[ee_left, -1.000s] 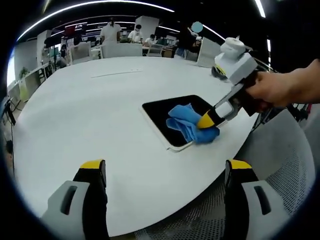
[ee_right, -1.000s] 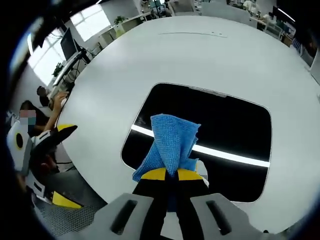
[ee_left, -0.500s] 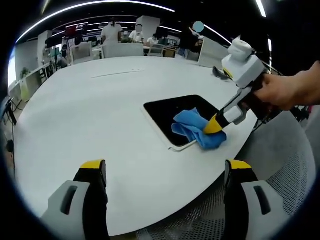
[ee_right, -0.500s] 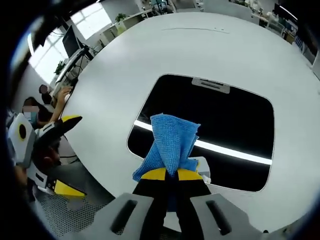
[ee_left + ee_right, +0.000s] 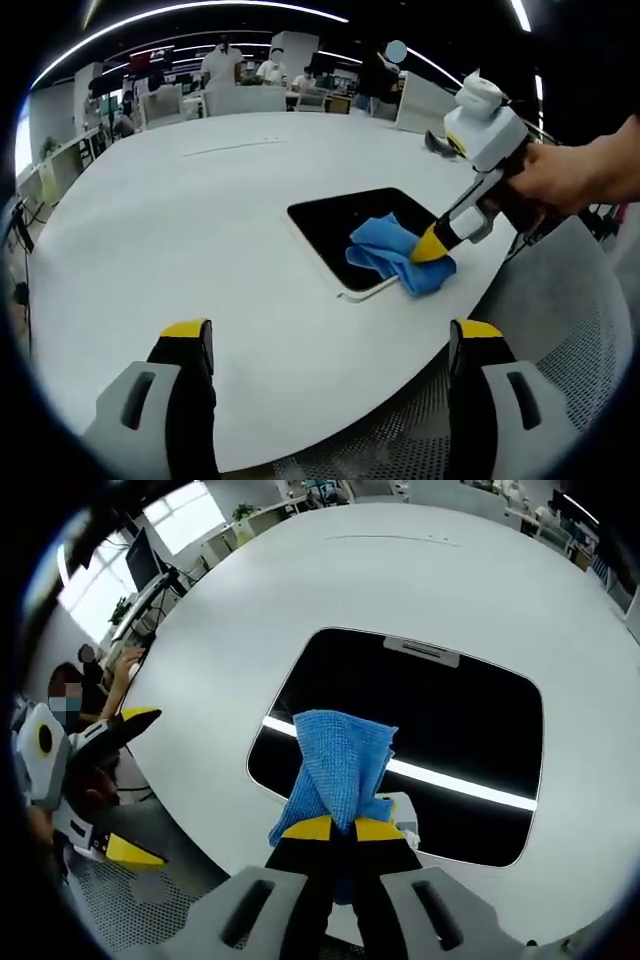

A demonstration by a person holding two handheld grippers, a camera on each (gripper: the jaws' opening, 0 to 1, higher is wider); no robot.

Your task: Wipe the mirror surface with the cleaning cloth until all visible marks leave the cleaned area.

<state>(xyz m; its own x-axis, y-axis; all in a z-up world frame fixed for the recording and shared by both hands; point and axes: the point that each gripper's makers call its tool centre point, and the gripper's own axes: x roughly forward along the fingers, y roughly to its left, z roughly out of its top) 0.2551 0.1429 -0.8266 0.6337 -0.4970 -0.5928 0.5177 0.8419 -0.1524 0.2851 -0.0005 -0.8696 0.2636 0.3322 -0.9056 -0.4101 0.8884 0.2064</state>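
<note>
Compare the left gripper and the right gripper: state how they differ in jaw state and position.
Jaws: the left gripper stands wide open and holds nothing; the right gripper is shut on the blue cloth.
Position: the left gripper hangs at the white table's near edge, away from the mirror; the right gripper has the cloth down on the mirror's near end.
Shared: both have yellow-tipped black jaws.

The right gripper has its yellow-tipped jaws pinched together on the blue cleaning cloth, pressing it down at the near edge of the mirror, with a bare hand gripping its handle off to the side of the mirror. The left gripper hangs well short of the mirror, jaws spread wide apart and holding nothing.
</note>
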